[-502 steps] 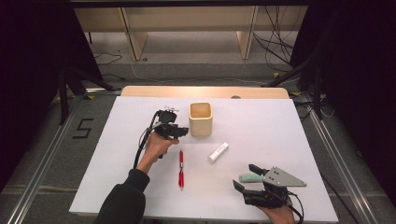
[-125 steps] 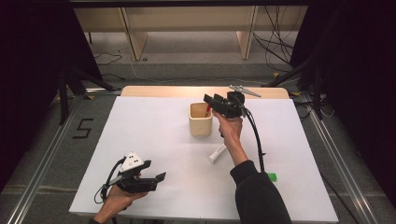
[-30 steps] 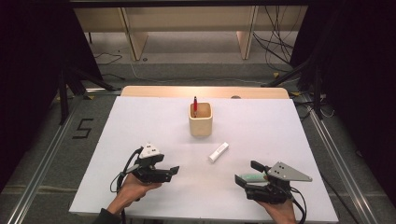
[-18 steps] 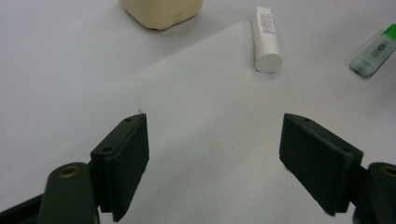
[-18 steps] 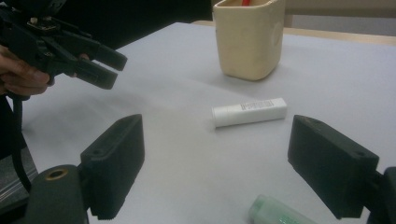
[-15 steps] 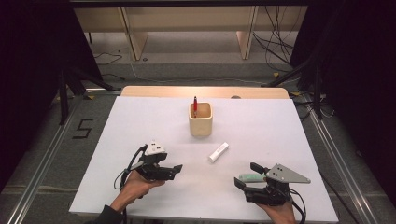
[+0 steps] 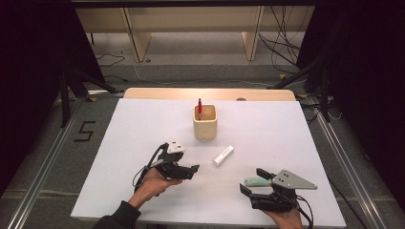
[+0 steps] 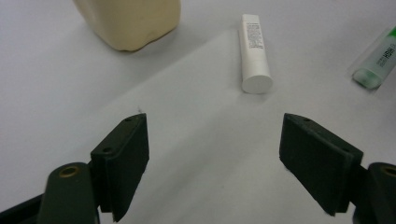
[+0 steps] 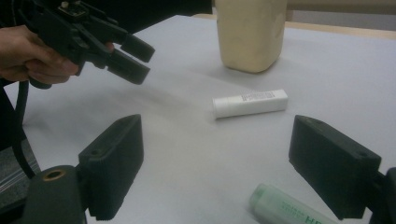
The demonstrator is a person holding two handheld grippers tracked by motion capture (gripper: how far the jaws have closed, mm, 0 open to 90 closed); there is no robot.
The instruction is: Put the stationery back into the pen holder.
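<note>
White tube (image 7: pixel 223 155) lies on the tabletop (image 7: pixel 286 133) between both tools, its long axis running from 1 to 7 o'clock in the high view. From the left tool (image 7: pixel 191 170), jaws wide and empty, it sits near at 2 o'clock; the right tool (image 7: pixel 250 181), also wide and empty, is slightly farther, beside a green marker (image 7: pixel 258 182).

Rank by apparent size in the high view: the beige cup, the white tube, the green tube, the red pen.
1. Beige cup, clearly largest.
2. White tube and green tube look about alike; the green one lies partly under the right gripper, so no ranking between them.
3. Red pen: smallest showing, since most of it sits inside the cup.
</note>
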